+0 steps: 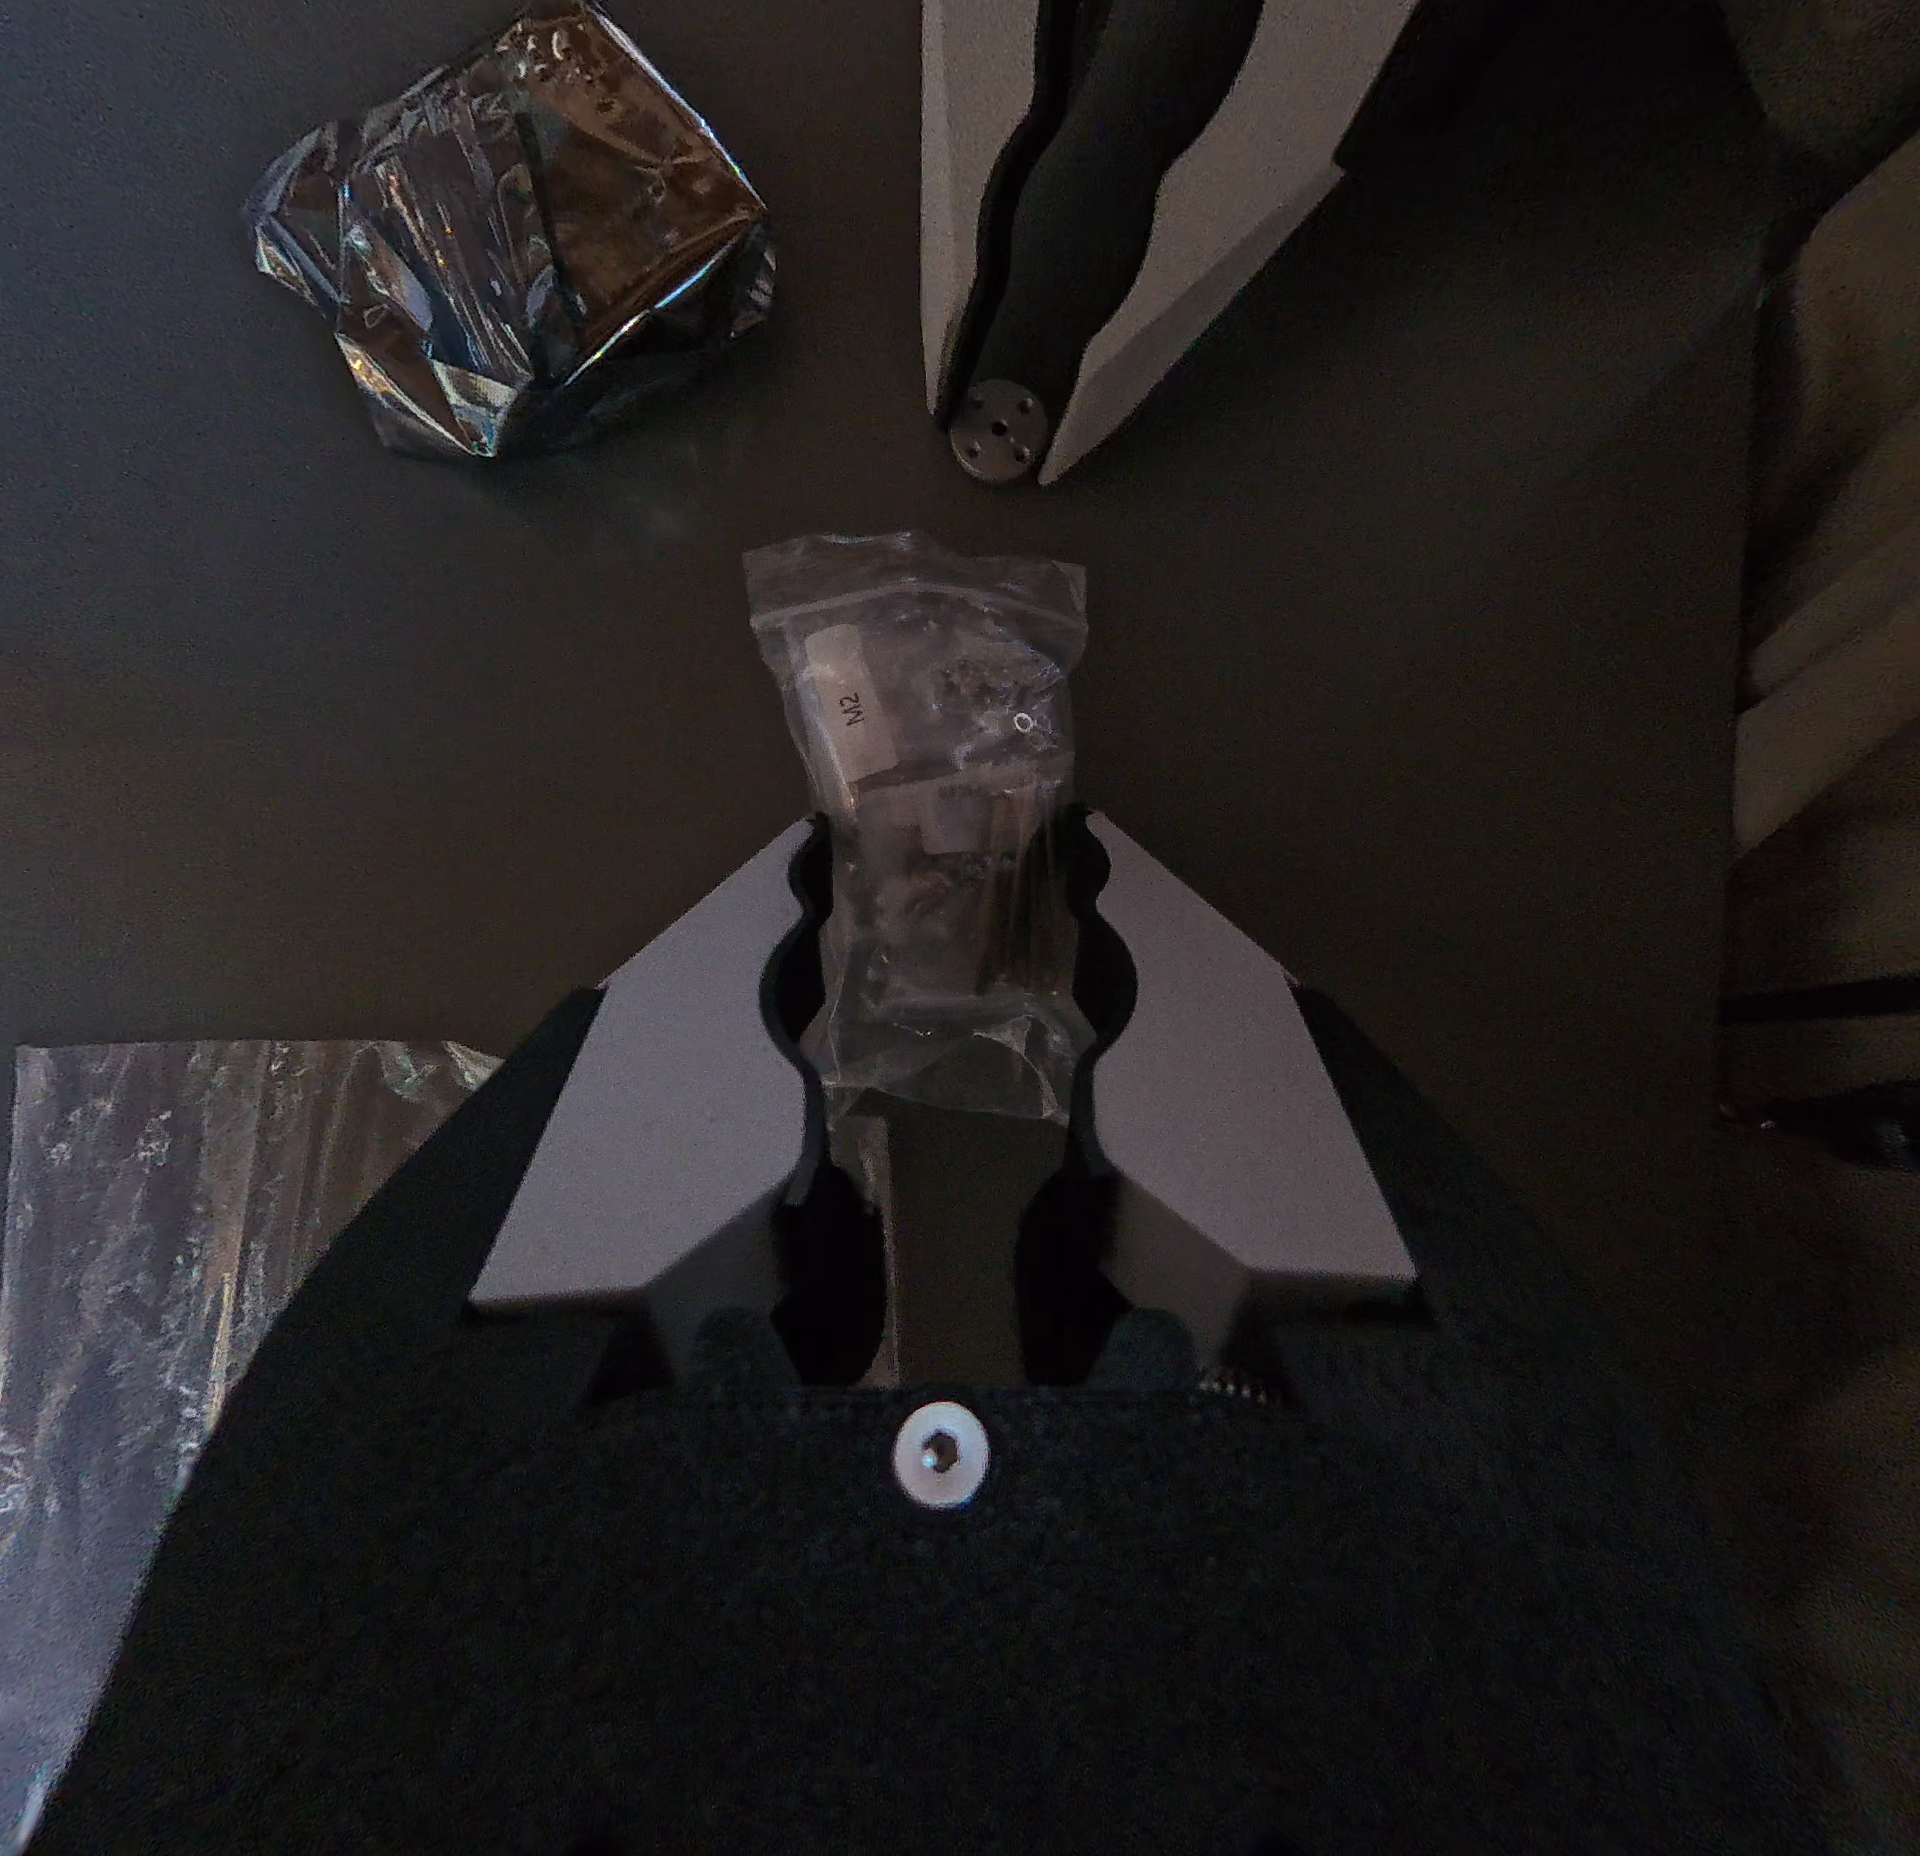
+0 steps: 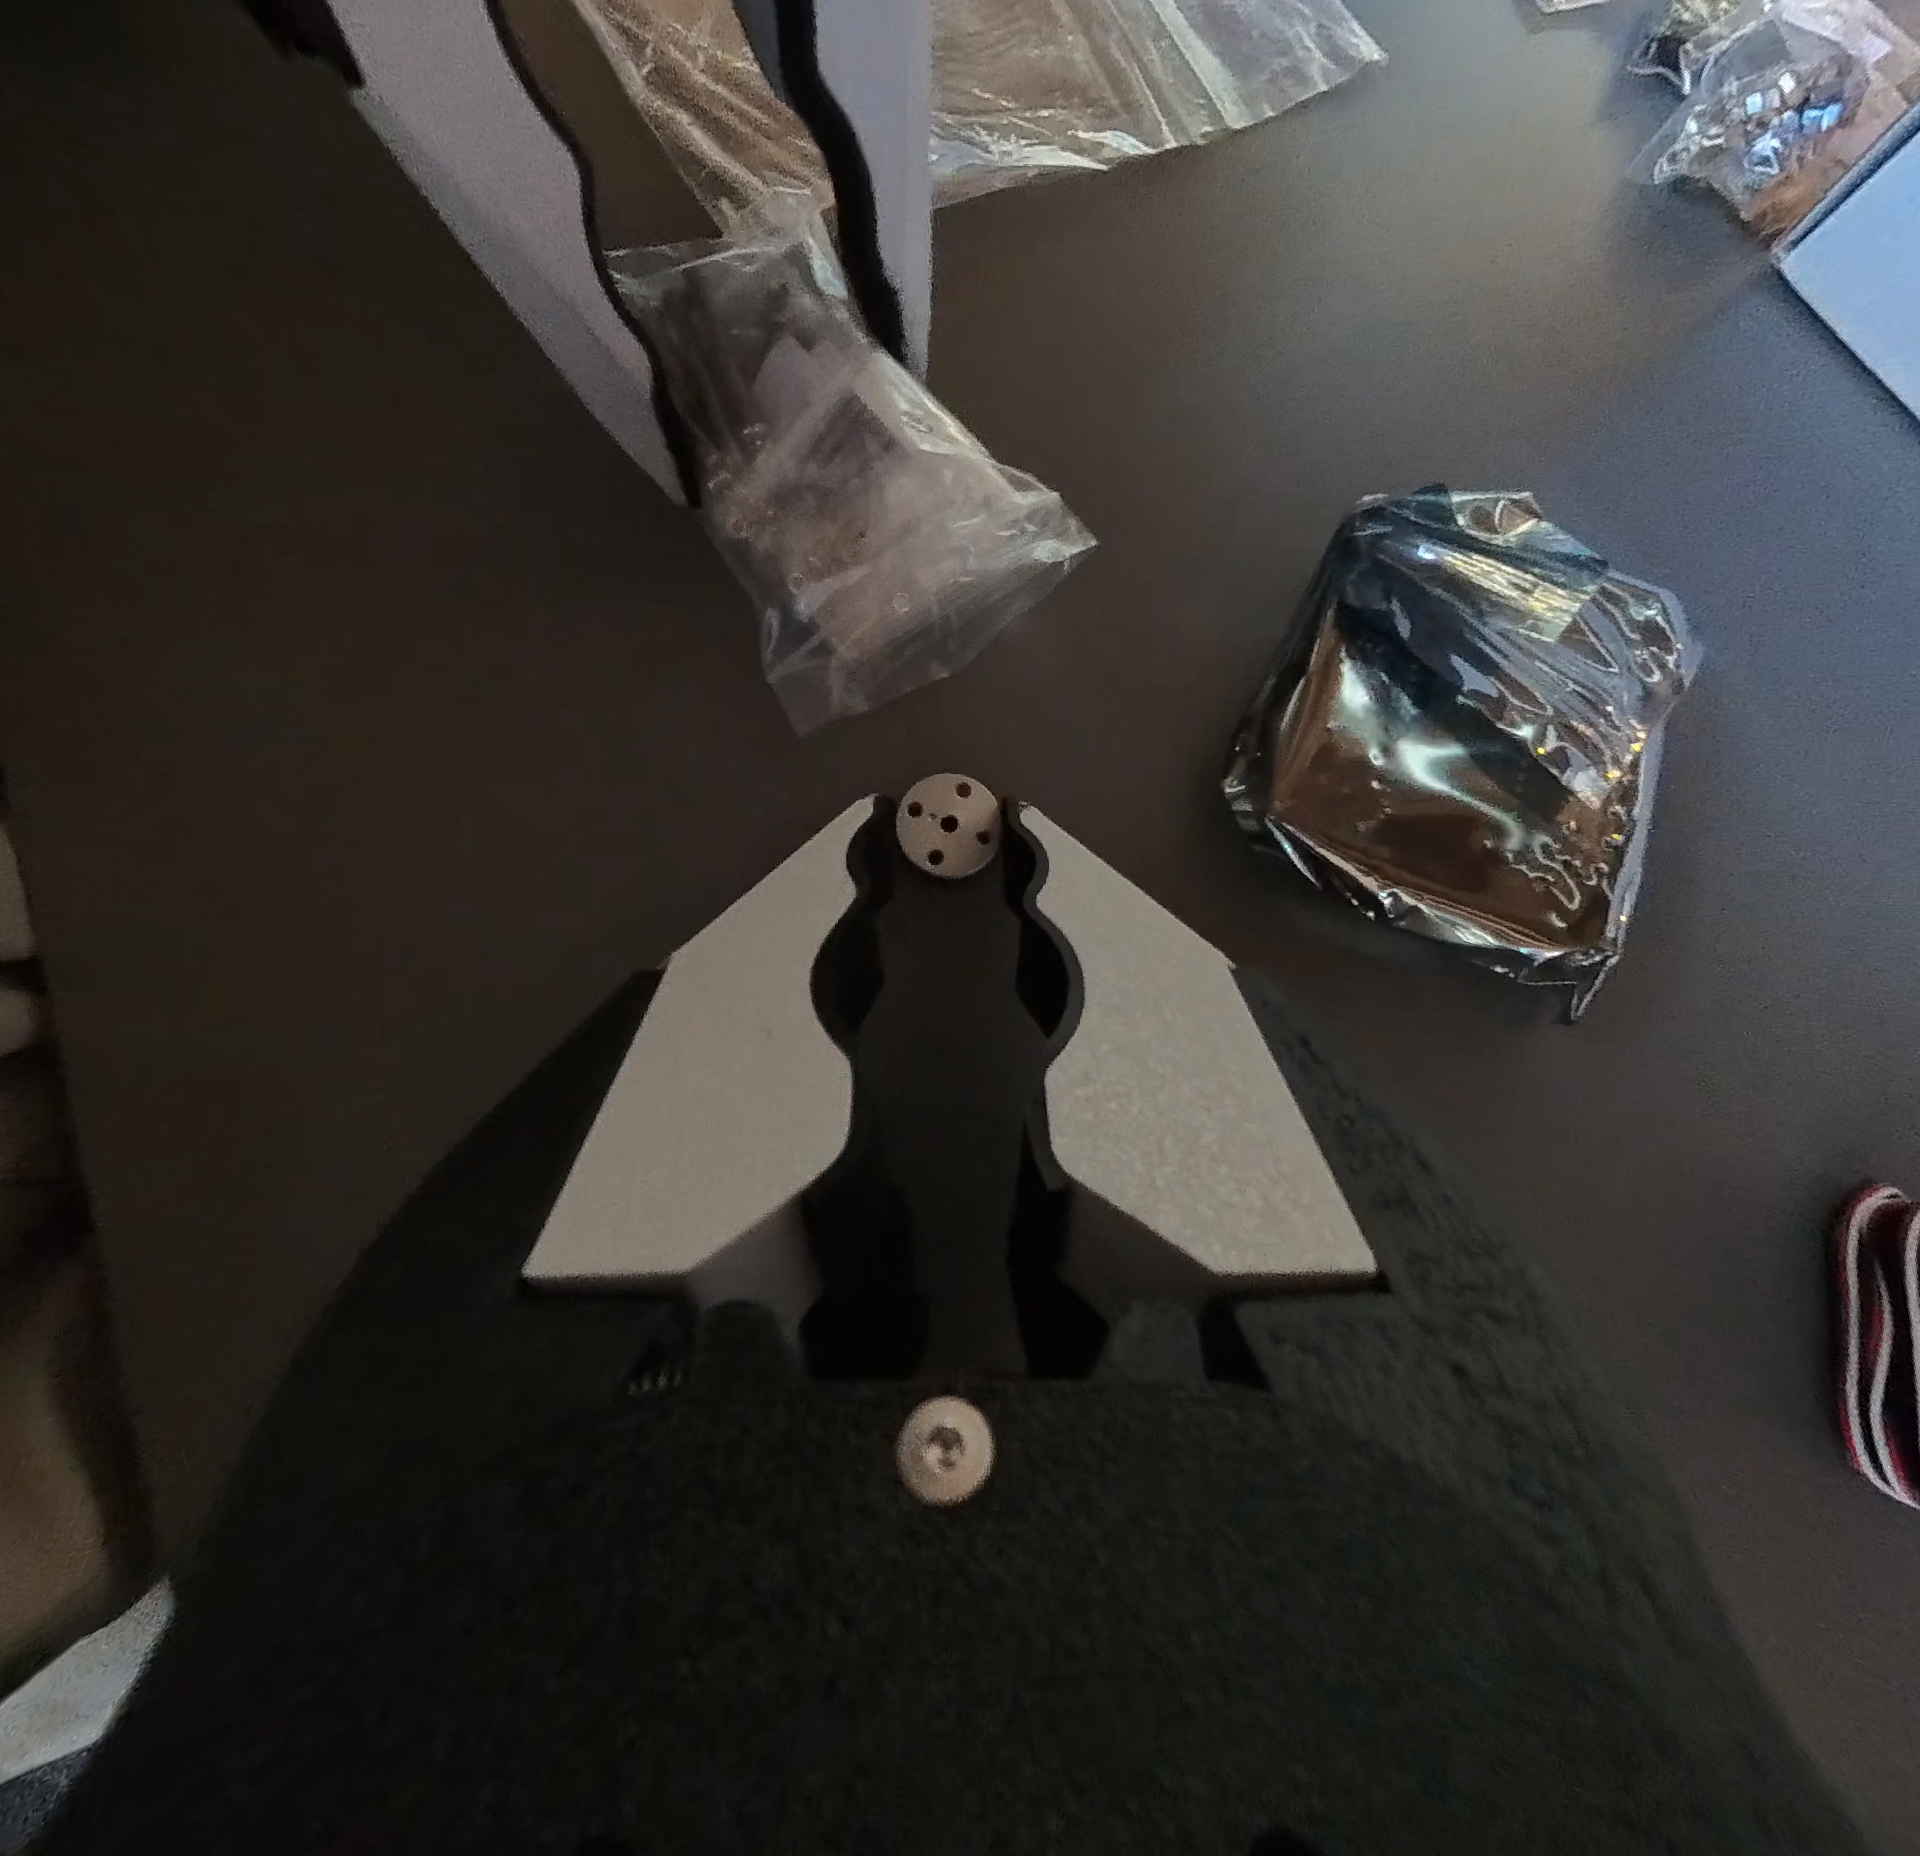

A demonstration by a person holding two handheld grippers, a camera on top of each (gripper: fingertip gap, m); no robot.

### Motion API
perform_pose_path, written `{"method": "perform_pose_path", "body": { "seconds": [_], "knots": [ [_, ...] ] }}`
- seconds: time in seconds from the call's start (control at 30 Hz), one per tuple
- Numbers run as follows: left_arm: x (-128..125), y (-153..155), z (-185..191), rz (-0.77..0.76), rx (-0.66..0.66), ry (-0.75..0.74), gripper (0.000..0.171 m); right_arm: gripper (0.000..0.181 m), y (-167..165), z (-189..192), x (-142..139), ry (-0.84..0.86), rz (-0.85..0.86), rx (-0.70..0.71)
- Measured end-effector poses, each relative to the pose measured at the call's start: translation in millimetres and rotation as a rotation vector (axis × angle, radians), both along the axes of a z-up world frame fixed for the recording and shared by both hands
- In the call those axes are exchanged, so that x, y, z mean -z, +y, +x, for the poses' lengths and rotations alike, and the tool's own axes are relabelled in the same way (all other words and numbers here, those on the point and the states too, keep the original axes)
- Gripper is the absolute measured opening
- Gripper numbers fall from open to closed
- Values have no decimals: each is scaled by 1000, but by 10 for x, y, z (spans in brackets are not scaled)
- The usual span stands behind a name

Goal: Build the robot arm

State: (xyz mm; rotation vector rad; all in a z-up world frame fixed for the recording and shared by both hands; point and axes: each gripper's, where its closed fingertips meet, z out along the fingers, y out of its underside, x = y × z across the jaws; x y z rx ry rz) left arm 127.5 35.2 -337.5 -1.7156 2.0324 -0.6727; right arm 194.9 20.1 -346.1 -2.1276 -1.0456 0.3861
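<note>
your left gripper (image 1: 951, 840) is pinching a small clear plastic bag of dark hardware (image 1: 925, 767) between its fingers, above the dark tabletop (image 1: 312, 715). your right gripper (image 2: 948, 814) is clamping a small round metal disc with holes (image 2: 948, 827) at its tips, just short of the bag's free end. a crumpled silvery foil bag (image 2: 1455, 757) is lying nearby.

I work over a dark matte table (image 1: 312, 715) in dim light; its edge runs down the frame's right side, pale flooring (image 1: 1829, 518) beyond.
</note>
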Motion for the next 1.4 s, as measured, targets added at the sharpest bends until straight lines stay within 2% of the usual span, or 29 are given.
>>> {"method": "perform_pose_path", "body": {
  "seconds": [0.07,0.17,0.33,0.47,0.57,0.67,0.77,0.9,1.0,1.1,1.2,1.33,1.4],
  "knots": [
    [-6,-20,-12,1,0,-1,40,19,29,60,-17,-8,2,28],
    [-30,-52,-42,-4,-9,-14,36,19,110,215,-191,1,40,84],
    [-31,-128,-128,1,-14,-16,35,19,432,553,-777,-31,165,195],
    [-29,-187,-169,1,-25,-28,36,19,749,588,-1149,-87,211,145],
    [-30,-262,-193,-20,-31,-30,36,19,1119,430,-1211,-59,170,76],
    [-29,-359,-200,-21,-24,-43,36,19,1522,179,-1114,-65,127,28],
    [-27,-391,-207,-1,-20,-50,36,19,1905,200,-1062,-124,107,49],
    [-26,-392,-239,-16,-26,-64,36,19,2183,237,-1340,-2,85,78],
    [-25,-394,-255,-28,-23,-72,36,19,2279,-16,-1480,42,84,34],
    [-23,-399,-231,-27,-12,-82,36,19,2351,-639,-1402,77,18,-67],
    [-24,-399,-219,-39,-12,-99,37,19,2561,-1150,-1062,-1,-42,-119],
    [-24,-395,-229,-56,-18,-113,37,19,2957,-1436,-535,-49,-174,-57],
    [-24,-386,-245,-50,-23,-115,36,19,3058,-1510,-391,-34,-209,-42]
  ]
}}
